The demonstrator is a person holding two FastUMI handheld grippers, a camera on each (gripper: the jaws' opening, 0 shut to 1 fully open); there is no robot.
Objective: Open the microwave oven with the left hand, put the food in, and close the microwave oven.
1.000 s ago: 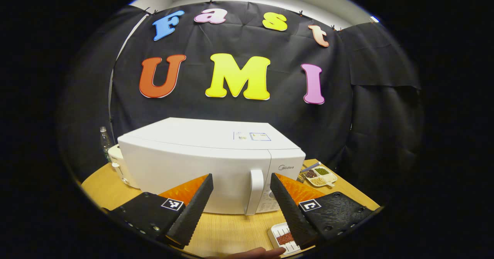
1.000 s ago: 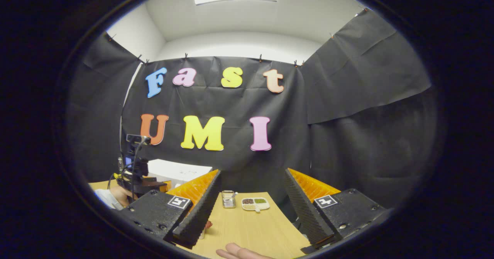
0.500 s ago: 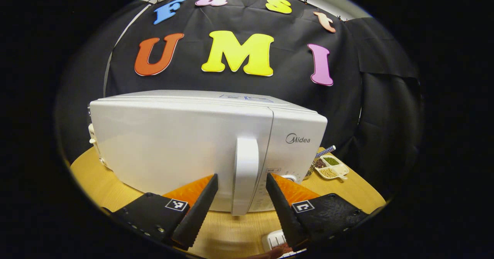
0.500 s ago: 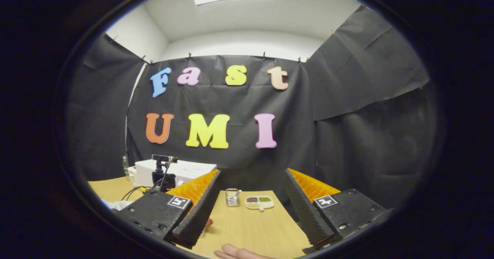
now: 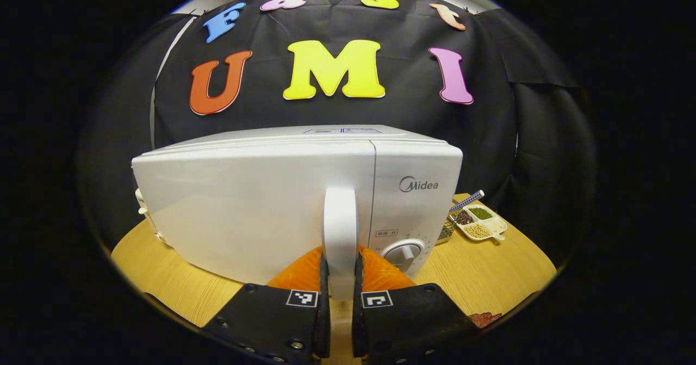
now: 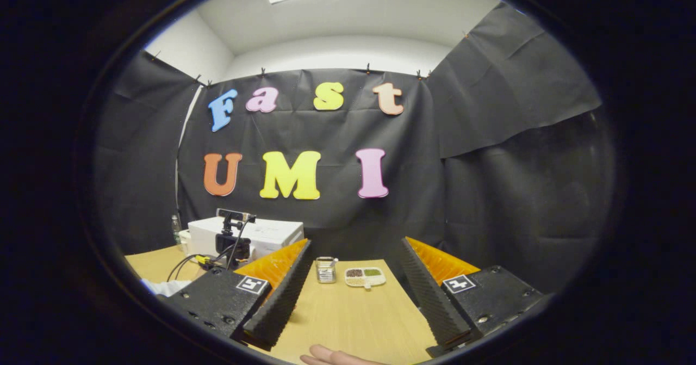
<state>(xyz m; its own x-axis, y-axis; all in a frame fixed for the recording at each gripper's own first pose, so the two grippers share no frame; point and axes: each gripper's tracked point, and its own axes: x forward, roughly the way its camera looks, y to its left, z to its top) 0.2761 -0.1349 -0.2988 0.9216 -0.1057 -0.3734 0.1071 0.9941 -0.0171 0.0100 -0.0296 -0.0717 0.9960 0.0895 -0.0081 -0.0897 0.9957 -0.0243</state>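
Left gripper (image 5: 340, 294) clamps the microwave (image 5: 244, 202) door's upright handle (image 5: 339, 234) at lower centre of the frame — door closed, hinge side to frame left. Right gripper (image 6: 353, 294) hangs open over the table (image 6: 353, 321) — farther from the microwave.

Bare tabletop (image 6: 348, 316) in front of the right gripper (image 6: 350, 291) gives open passage up to the snack dish (image 6: 365, 277) and little rack (image 6: 325, 270); the microwave (image 5: 261, 202) blocks everything left of those.
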